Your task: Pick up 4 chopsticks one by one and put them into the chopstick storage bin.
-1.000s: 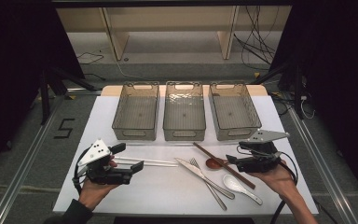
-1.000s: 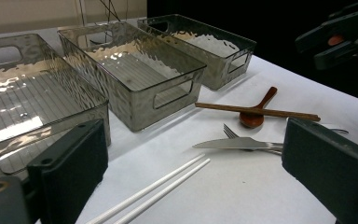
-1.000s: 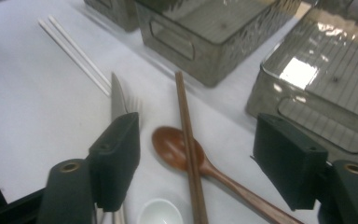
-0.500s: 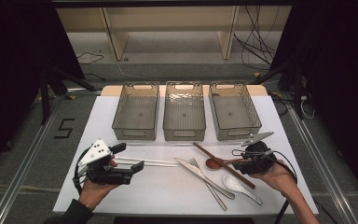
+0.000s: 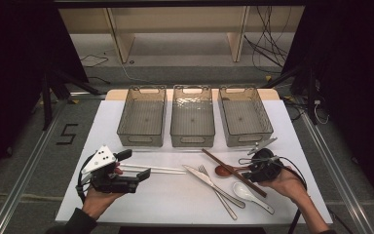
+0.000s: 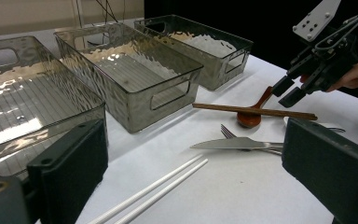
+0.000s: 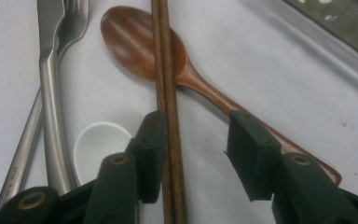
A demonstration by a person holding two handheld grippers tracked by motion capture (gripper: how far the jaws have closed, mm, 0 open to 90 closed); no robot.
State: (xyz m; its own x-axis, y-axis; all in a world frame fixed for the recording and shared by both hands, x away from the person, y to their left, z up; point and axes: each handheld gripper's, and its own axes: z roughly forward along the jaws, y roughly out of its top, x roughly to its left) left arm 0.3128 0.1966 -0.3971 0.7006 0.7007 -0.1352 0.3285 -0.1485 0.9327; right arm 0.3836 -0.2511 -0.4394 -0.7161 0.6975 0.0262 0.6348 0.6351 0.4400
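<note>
The right tool (image 7: 193,154) points down at the tabletop (image 5: 165,195) with its jaws partly apart; they have just been closing. Between them run the brown chopsticks (image 7: 167,93), lying against the inner face of the left jaw, while the right jaw stands clear of them, over the handle of the wooden spoon (image 7: 142,44). The pads do not yet press on either. The chopsticks lie across the spoon's bowl. At about 9 o'clock from the jaws sits the white ceramic spoon (image 7: 98,142), and beyond it the knife (image 7: 51,93) and fork (image 7: 72,18) lie side by side.

In the high view the right tool (image 5: 253,168) is at about 4 o'clock on the tabletop, below the right-hand bin (image 5: 246,117). The left tool (image 5: 134,165), at about 8 o'clock, is held level with its jaws wide apart and nothing between them. The white chopsticks (image 5: 156,169) lie just past its tips, pointing toward 3 o'clock.
</note>
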